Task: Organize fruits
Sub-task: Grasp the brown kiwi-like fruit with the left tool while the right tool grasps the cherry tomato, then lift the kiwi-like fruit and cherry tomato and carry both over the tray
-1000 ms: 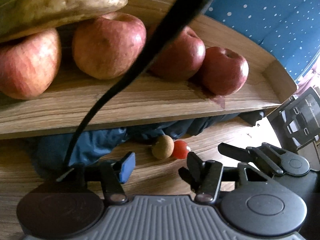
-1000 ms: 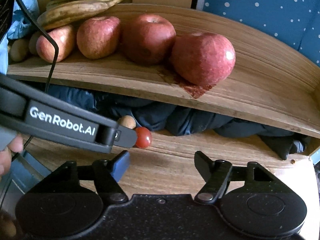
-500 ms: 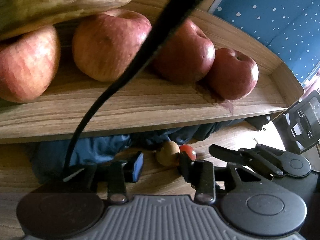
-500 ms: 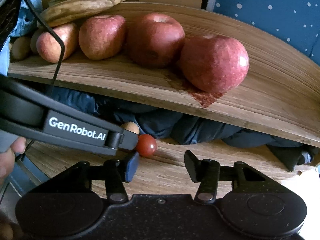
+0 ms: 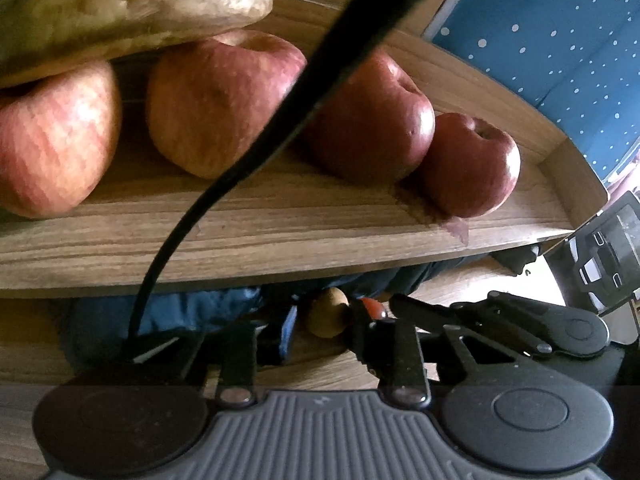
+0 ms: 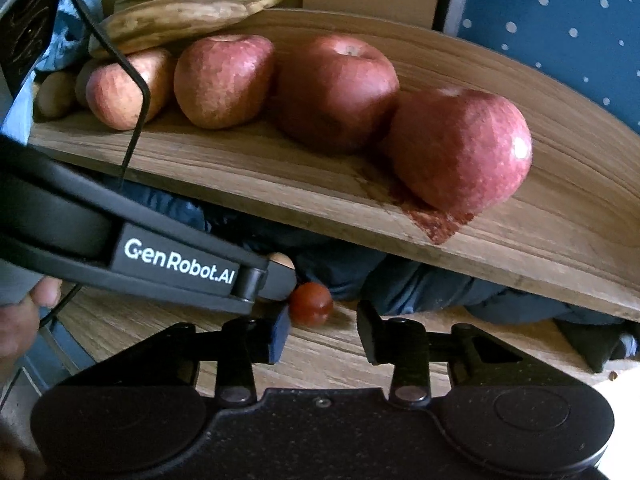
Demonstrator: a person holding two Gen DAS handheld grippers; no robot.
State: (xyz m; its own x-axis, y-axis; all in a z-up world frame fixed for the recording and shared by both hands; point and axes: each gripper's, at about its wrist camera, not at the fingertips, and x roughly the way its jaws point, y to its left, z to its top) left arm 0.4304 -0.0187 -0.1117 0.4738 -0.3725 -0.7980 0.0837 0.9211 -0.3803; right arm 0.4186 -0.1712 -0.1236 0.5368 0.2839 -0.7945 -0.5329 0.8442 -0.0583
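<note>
Up top — wooden tray (image 6: 560, 216) holds apples (image 6: 336, 88) — bananas (image 6: 180, 16)

A home interior. A wooden shelf (image 6: 540, 236) carries apples (image 6: 460, 148) and bananas (image 6: 180, 16) above a wood-grain tabletop (image 6: 332, 356). Blue dotted fabric (image 5: 560, 32) hangs behind.

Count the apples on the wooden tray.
4, in a row along the tray: pale one at the left under the bananas, second beside it, dark third, fourth at the right. More may hide behind the bananas.
</note>
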